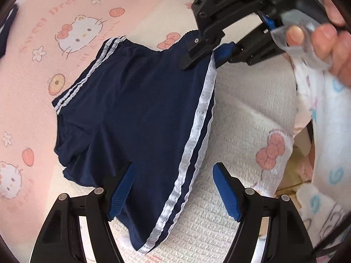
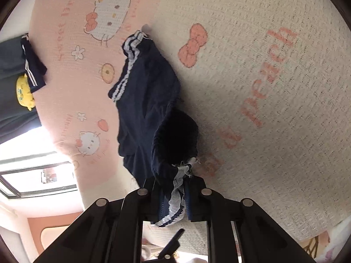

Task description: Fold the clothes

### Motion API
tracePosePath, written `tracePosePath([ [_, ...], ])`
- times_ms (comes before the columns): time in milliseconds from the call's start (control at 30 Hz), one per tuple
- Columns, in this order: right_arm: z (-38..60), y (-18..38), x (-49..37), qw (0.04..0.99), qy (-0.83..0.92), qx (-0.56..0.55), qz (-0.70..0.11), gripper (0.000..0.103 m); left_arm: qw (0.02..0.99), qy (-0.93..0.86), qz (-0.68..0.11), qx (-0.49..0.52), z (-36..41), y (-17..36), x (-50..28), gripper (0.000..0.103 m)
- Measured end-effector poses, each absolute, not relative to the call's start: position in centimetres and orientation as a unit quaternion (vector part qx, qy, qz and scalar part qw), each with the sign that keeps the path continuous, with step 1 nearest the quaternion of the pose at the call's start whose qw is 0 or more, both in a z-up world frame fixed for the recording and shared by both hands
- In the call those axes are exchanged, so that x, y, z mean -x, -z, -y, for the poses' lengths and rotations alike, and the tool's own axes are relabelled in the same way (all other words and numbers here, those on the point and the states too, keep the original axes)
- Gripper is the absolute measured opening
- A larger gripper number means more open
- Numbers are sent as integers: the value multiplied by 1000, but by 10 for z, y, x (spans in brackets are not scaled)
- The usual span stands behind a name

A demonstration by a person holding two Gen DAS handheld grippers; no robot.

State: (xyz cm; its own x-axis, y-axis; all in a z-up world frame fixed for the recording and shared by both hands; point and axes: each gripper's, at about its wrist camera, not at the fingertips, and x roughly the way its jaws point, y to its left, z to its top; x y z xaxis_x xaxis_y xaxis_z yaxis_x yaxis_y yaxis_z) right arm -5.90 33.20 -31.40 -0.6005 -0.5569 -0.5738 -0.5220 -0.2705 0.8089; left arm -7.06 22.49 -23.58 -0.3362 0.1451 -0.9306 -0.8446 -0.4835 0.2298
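Navy shorts (image 1: 140, 114) with white side stripes lie on a pink and cream Hello Kitty blanket (image 1: 43, 50). My left gripper (image 1: 173, 188) is open low over the shorts' hem, its blue pads either side of the striped edge. My right gripper (image 1: 210, 52) is shut on the waistband corner at the striped side. In the right wrist view the shorts (image 2: 144, 100) hang bunched from the shut right gripper (image 2: 175, 199), with the striped fabric pinched between the fingers.
A second dark garment with white stripes (image 2: 33, 65) and a yellow print (image 2: 24, 92) lies at the blanket's left edge. A white patterned cloth (image 1: 329, 142) hangs at the right. The blanket's edge (image 1: 283, 175) drops off beside it.
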Motion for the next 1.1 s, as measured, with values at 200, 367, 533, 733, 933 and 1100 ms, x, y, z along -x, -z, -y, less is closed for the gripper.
tracePosePath([
  [200,-331,310,53,18,654,-432,620,13,335,-720,-361,489,-239,255,81,72],
  [367,-327,311,53,15,655,-431,620,13,314,-746,-355,468,-247,258,83,72],
  [533,-327,315,45,15,653,-427,625,13,267,-774,-405,407,-249,262,78,72],
  [733,-322,314,47,16,653,-434,620,14,253,-761,-494,337,-236,271,60,72],
  [933,-316,320,55,1,646,-446,619,14,216,-725,-618,214,-220,292,42,72],
  [1100,-324,319,50,-4,642,-438,629,14,188,-726,-627,212,-219,288,51,71],
])
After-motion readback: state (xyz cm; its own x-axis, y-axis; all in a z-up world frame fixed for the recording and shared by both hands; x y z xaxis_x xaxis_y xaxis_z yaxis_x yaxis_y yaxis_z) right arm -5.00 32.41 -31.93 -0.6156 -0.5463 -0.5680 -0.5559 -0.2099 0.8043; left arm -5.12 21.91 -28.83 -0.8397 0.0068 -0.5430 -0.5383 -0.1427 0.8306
